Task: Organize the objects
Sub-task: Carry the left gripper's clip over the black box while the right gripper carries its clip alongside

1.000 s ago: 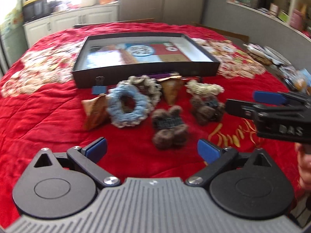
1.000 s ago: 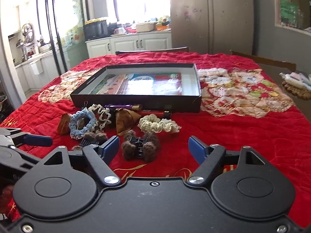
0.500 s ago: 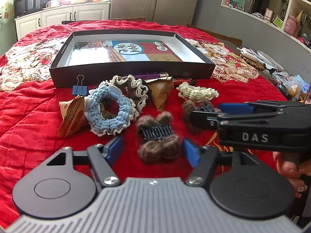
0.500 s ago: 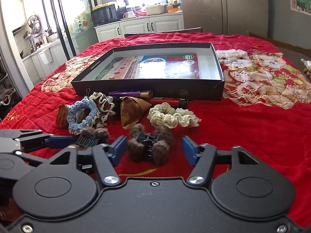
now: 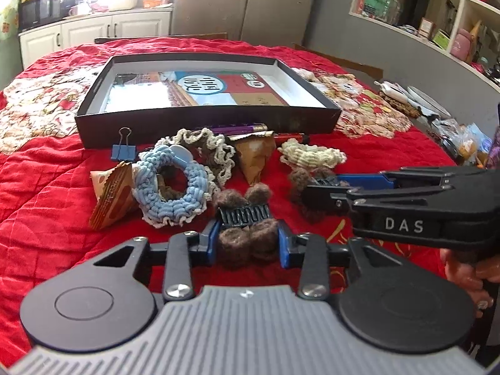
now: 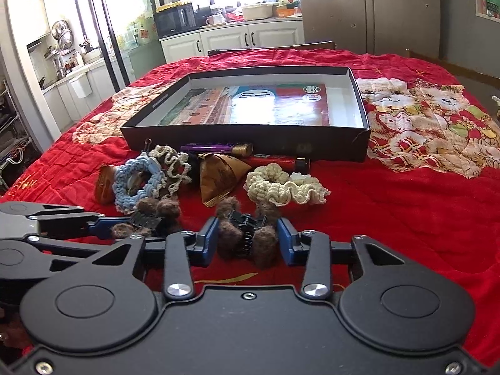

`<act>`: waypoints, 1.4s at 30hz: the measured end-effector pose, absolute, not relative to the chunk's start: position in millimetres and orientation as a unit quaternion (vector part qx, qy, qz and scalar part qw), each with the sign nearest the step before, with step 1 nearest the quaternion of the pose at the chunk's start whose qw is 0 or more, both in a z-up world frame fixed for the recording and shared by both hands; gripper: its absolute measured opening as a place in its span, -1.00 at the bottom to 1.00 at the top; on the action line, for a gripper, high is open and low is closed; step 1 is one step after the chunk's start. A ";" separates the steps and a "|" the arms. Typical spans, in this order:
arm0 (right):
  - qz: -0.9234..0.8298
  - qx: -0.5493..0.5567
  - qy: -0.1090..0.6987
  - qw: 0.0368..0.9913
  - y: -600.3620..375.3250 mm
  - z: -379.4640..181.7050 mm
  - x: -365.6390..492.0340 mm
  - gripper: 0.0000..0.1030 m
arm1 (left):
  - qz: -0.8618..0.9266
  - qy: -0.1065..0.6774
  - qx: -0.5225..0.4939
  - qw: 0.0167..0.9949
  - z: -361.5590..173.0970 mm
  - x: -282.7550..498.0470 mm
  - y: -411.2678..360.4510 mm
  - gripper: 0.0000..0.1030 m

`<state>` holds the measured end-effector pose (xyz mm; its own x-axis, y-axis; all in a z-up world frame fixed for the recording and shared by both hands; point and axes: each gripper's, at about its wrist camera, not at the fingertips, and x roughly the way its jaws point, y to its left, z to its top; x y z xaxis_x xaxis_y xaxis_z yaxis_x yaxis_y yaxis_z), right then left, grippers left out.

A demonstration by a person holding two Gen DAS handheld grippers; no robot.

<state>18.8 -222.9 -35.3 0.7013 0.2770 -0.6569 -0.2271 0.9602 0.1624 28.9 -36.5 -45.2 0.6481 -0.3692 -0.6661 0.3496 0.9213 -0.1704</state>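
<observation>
Left of the left gripper's (image 5: 247, 243) jaws lie a brown folded packet (image 5: 111, 198), a blue binder clip (image 5: 123, 152) and a blue crocheted scrunchie (image 5: 170, 187) on the red cloth (image 5: 47, 218) of the tabletop. Those jaws are closing about a brown furry hair claw (image 5: 247, 234), their blue pads at its sides; whether they press it yet I cannot tell. Ahead of them sits the black shallow box (image 5: 206, 125). To their right, the right gripper (image 6: 247, 240) likewise has jaws closing on a second furry hair claw (image 6: 247, 234), pads close at both sides. Just beyond those jaws lies a cream scrunchie (image 6: 281, 187), with a red pen (image 6: 278, 159) behind it.
</observation>
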 end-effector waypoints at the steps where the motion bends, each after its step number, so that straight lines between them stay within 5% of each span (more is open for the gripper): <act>1: 0.138 0.035 0.360 0.922 -223.4 -33.2 17.6 -0.31 | -0.203 0.369 -0.014 0.907 -44.1 28.3 -36.2 -0.22; 20: 0.124 0.009 0.262 0.957 -219.4 39.2 73.0 -0.34 | -0.158 0.285 -0.019 0.945 19.2 99.8 -6.3 -0.22; 42: 0.074 -0.005 0.305 0.950 -192.9 -14.7 237.2 -0.34 | -0.080 0.327 -0.008 0.942 -15.1 245.5 -12.1 -0.20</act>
<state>237.2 -192.9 -14.7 0.8035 0.1375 -0.5792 -0.1432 0.9890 0.0362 245.5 -12.1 -15.1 0.7736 -0.1561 -0.6141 0.1459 0.9870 -0.0671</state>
